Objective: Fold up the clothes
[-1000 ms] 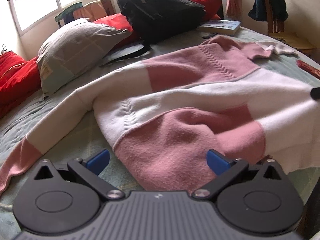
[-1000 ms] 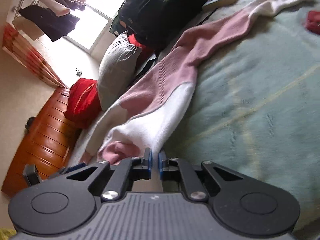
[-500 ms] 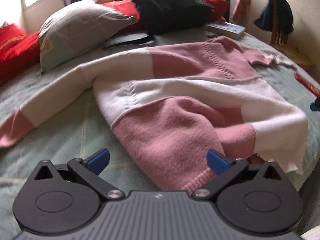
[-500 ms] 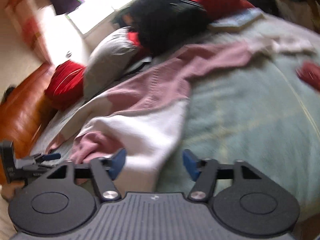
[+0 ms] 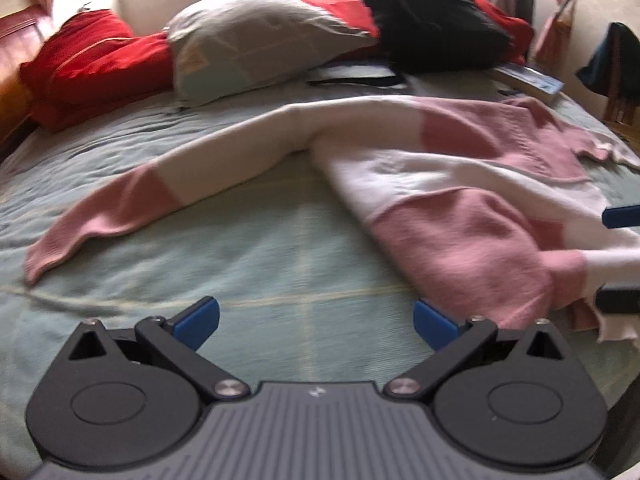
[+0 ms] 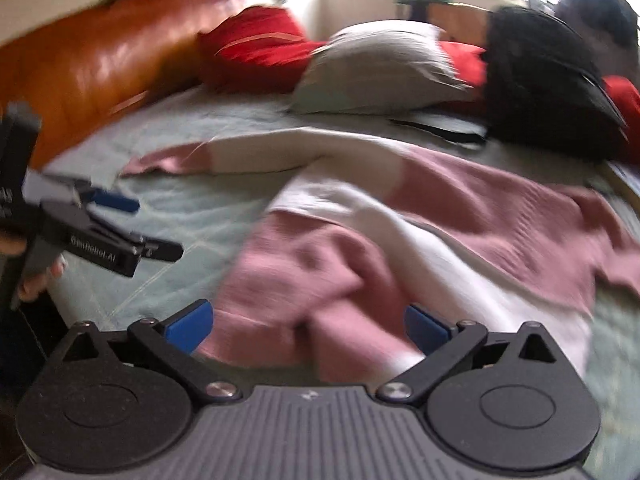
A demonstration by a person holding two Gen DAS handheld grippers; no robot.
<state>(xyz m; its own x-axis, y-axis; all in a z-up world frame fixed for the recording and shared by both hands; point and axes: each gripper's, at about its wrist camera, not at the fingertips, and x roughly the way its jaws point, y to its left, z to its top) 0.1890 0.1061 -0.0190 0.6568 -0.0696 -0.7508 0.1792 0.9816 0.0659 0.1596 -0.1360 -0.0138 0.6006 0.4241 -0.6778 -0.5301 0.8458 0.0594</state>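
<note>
A pink and white sweater (image 5: 460, 184) lies spread on the green bedspread (image 5: 280, 264), one sleeve (image 5: 132, 200) stretched out to the left. My left gripper (image 5: 316, 322) is open over bare bedspread, left of the sweater's hem. In the right wrist view the same sweater (image 6: 400, 232) fills the middle, bunched at its near pink hem. My right gripper (image 6: 308, 324) is open just above that hem, holding nothing. The left gripper (image 6: 132, 226) shows at the left edge there, open, in a person's hand. The right gripper's blue fingertips (image 5: 622, 216) show at the right edge of the left wrist view.
At the head of the bed are a grey pillow (image 5: 260, 36), red cushions (image 5: 92, 60) and a black backpack (image 5: 428, 20). A book (image 5: 528, 80) lies at the far right. A brown headboard (image 6: 88, 60) runs along the left.
My right gripper opened and let go of the sweater's edge, which dropped onto the bed. Both grippers swung left; the left one now faces bare bedspread and the sleeve.
</note>
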